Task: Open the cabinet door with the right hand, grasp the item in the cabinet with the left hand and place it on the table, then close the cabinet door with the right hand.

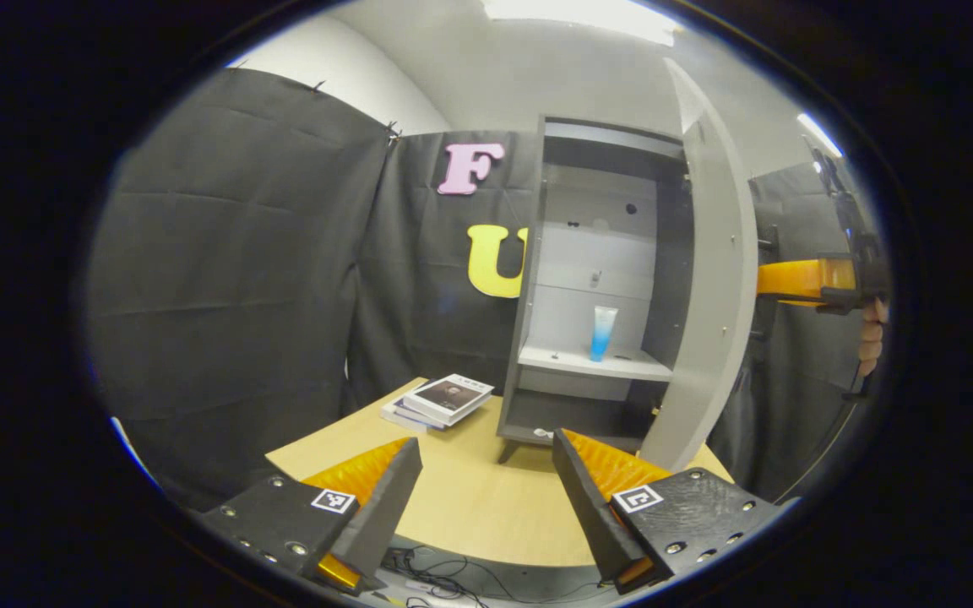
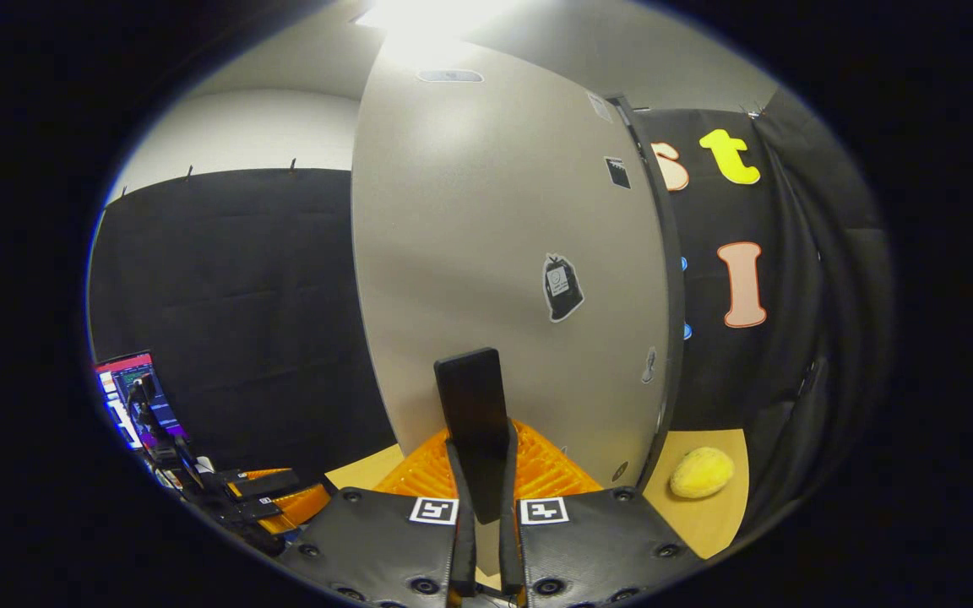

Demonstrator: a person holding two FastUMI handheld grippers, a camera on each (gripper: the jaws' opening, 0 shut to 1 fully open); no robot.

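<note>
Two spread fingers of the left gripper (image 1: pixel 486 498) frame the near part of the wooden table (image 1: pixel 470 507), with nothing between them. Straight ahead of them, past the table's middle, stands the grey cabinet (image 1: pixel 596 279) with its door (image 1: pixel 706 295) swung wide open to the right. On the cabinet's middle shelf (image 1: pixel 592 363) a blue-and-white tube (image 1: pixel 604 333) stands upright on its cap, apart from the side walls. Left of the cabinet's foot, ahead of the left finger, a small stack of books (image 1: pixel 440 399) lies flat on the table. Beyond the door's edge, far right, a hand (image 1: pixel 872 336) holds the other gripper.

In the right gripper view, the right gripper (image 2: pixel 486 439) has its fingers pressed together just in front of the door's outer face (image 2: pixel 495 253); whether they touch it I cannot tell. Ahead and to their right, a yellow lemon-like object (image 2: pixel 701 472) rests on the table beside the cabinet's corner. Low on the far left a lit screen (image 2: pixel 127 397) glows.
</note>
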